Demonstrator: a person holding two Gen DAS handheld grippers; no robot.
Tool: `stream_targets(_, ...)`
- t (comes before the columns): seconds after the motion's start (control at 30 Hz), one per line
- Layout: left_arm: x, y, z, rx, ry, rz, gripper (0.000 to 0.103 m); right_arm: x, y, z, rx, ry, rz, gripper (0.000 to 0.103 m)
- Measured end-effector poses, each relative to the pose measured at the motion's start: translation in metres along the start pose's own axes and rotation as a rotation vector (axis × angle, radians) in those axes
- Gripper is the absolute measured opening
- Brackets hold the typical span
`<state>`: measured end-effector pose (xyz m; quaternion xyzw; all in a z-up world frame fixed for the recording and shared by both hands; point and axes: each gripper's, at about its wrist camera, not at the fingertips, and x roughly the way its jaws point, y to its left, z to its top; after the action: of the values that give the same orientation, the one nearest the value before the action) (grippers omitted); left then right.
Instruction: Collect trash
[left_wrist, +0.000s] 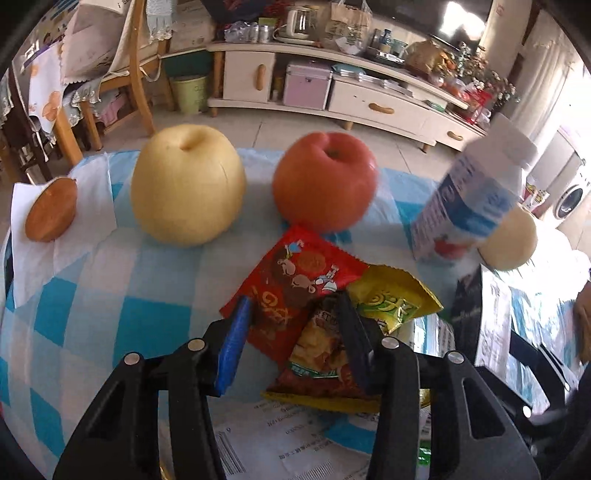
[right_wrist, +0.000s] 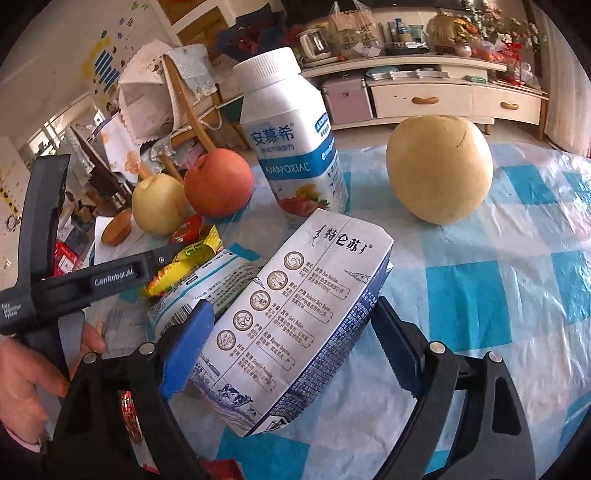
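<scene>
Between the fingers of my left gripper (left_wrist: 295, 332) lies a pile of snack wrappers: a red one (left_wrist: 295, 273), a brown chip bag (left_wrist: 321, 354) and a yellow one (left_wrist: 395, 302). The blue pad touches the red wrapper's edge, but the jaws still stand apart around the pile. My right gripper (right_wrist: 291, 347) is shut on a white-and-blue milk carton (right_wrist: 306, 295) lying on its side, with a pad against each flank. The same wrappers (right_wrist: 192, 254) sit left of the carton, beside a white foil pouch (right_wrist: 207, 280).
On the blue-checked tablecloth (left_wrist: 110, 295) stand a yogurt bottle (right_wrist: 291, 140), a red apple (left_wrist: 325, 181), a pear (left_wrist: 188, 184), a second pear (right_wrist: 439, 170) and a small cake on a napkin (left_wrist: 51, 210). Printed papers (left_wrist: 277, 435) lie near me. A hand (right_wrist: 33, 369) grips the left tool.
</scene>
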<state>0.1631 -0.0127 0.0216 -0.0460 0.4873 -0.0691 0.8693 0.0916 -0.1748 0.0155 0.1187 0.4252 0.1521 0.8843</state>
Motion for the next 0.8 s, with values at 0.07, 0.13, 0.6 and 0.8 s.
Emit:
stream_targets(0.07, -0.003, -0.001, -0.007, -0.001, 0.009, -0.021, 0.045, -0.001, 0.000, -0.001, -0.011, 0.012, 0.010, 0.087)
stream_targets(0.13, -0.007, -0.003, -0.014, 0.002, 0.016, -0.035, 0.041, -0.005, -0.001, -0.003, -0.019, 0.025, 0.021, 0.087)
stream_targets(0.6, -0.047, -0.028, -0.085, 0.044, 0.029, -0.079, 0.026, -0.039, 0.006, -0.040, -0.103, 0.117, 0.035, 0.083)
stream_targets(0.8, -0.069, -0.028, -0.119, 0.039, 0.036, -0.127, 0.026, -0.055, 0.007, -0.051, -0.106, 0.148, 0.059, 0.083)
